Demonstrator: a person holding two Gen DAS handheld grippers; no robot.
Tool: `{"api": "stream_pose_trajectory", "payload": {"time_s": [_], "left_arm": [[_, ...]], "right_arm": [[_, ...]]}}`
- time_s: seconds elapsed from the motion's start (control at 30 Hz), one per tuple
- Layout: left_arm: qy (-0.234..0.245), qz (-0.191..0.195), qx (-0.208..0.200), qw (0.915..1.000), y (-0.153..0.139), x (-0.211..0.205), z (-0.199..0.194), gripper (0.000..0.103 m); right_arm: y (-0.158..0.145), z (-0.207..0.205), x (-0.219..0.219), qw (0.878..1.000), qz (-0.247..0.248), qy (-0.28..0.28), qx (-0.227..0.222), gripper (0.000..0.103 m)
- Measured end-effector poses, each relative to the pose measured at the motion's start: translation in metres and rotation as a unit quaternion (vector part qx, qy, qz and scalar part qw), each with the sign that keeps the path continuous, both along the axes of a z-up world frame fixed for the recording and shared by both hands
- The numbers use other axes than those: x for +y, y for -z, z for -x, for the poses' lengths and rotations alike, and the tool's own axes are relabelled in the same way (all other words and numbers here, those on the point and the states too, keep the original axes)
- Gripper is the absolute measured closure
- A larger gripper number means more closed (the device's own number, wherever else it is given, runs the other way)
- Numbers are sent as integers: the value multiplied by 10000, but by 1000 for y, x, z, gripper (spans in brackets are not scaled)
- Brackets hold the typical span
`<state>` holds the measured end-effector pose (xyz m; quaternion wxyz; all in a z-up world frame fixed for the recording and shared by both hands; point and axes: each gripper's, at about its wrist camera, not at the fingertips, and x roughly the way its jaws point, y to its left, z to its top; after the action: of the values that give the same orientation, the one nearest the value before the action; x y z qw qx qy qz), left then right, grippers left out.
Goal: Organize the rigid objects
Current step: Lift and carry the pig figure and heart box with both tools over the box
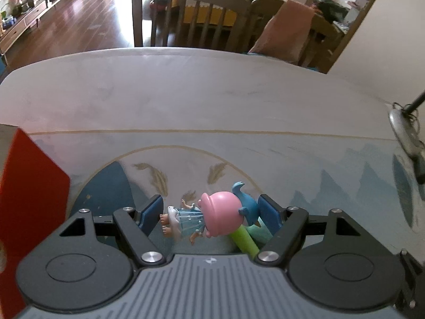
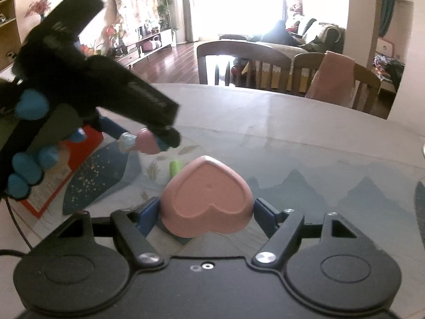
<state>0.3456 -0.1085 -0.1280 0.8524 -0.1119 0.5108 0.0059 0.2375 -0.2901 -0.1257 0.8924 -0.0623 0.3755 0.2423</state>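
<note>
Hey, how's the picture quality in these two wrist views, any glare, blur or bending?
Left wrist view: the table edge bows from fisheye, and the doll figurine is sharp. Right wrist view: the window is blown out white, the left gripper is motion-smeared, and the pink heart dish is crisp.

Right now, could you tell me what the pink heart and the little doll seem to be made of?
The heart: matte, moulded, probably plastic or silicone; its surface shows no shine. The doll: glossy hard plastic, judging by highlights on its smooth pink head.
</note>
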Motion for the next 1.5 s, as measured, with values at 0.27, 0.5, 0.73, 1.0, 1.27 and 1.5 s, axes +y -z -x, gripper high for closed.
{"api": "stream_pose_trajectory", "payload": {"time_s": [0.27, 0.5, 0.73, 1.0, 1.27, 1.5], "left_arm": [[130, 186, -224, 9995, -37, 16, 33, 25], [-13, 286, -368, 9989, -62, 47, 67, 25], [-195, 239, -532, 9981, -87, 92, 104, 25], [-465, 98, -625, 9969, -104, 155, 140, 25], [-663, -17, -650, 9957, -109, 216, 164, 25], [-760, -248, -695, 9944, -107, 260, 171, 25]], "right_arm": [[-42, 27, 11, 9995, 71, -146, -272, 27], [-76, 49, 40, 9977, 95, -428, -508, 27], [-95, 62, 84, 9951, -5, -765, -624, 27], [-104, 82, 143, 9919, -18, -1081, -674, 27], [-103, 84, 197, 9911, 27, -1212, -555, 27], [-90, 81, 238, 9915, 166, -1225, -417, 27]]}}
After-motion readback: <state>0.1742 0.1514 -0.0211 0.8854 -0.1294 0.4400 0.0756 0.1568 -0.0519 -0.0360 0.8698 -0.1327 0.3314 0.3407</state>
